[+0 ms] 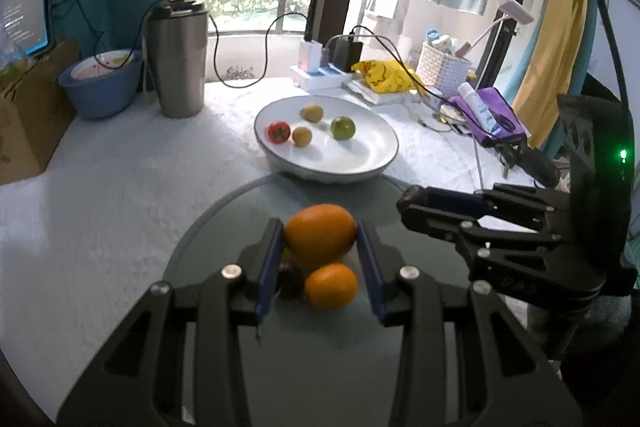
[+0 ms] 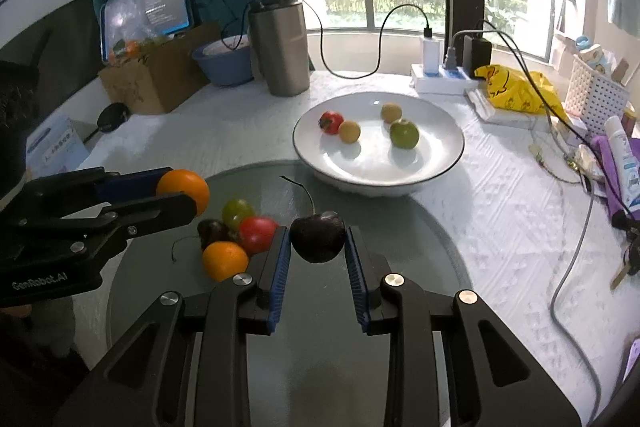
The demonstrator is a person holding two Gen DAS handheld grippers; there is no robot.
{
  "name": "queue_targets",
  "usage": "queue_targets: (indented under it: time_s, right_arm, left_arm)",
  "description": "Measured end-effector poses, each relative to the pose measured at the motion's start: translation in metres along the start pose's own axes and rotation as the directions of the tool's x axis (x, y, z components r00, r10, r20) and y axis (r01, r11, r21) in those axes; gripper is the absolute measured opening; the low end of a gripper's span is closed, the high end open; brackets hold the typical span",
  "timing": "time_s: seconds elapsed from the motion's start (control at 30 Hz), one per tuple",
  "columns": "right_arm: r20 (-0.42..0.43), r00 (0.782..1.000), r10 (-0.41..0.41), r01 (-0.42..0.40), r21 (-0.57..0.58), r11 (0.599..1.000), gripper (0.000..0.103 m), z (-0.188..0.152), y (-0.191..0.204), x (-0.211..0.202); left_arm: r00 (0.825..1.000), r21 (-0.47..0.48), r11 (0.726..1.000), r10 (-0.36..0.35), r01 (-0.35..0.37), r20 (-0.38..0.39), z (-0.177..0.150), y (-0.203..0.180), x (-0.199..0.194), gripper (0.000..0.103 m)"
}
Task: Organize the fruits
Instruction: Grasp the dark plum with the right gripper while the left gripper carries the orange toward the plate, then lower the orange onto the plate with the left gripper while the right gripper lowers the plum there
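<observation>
Two fruits are being held at once: the left gripper [image 1: 320,239] is clamping its jaws on a round orange citrus fruit [image 1: 320,233], and the right gripper [image 2: 317,239] is pinching a dark, stemmed cherry [image 2: 317,235], probably to carry both in one trip. Beneath them, on the round grey glass disc [image 2: 400,227], a small pile of fruit [image 2: 236,239] is waiting. Farther off on the white-clothed surface [image 2: 500,195], the white dark-rimmed bowl [image 2: 448,163] is holding four fruits already, likely the destination.
</observation>
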State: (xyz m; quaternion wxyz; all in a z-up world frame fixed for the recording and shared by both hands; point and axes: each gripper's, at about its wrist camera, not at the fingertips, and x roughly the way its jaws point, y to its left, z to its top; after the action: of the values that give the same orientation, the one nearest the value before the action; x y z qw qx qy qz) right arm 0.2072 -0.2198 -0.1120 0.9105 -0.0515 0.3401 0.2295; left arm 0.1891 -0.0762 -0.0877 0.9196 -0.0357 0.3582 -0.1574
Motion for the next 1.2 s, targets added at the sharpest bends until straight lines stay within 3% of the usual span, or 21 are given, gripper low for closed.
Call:
queue_targets:
  time_s: [0.5, 1.2]
  right_arm:
    - [0.042, 0.999, -0.002, 0.001, 0.024, 1.000, 0.030, 0.023, -0.027, 0.003]
    - [0.022, 1.000, 0.015, -0.016, 0.049, 0.999, 0.030, 0.044, -0.060, 0.041]
  left_arm:
    - [1.000, 0.032, 0.999, 0.001, -0.001, 0.011, 0.035, -0.008, 0.026, 0.039]
    - [0.999, 0.025, 1.000, 0.003, -0.002, -0.039, 0.064, -0.003, 0.090, 0.039]
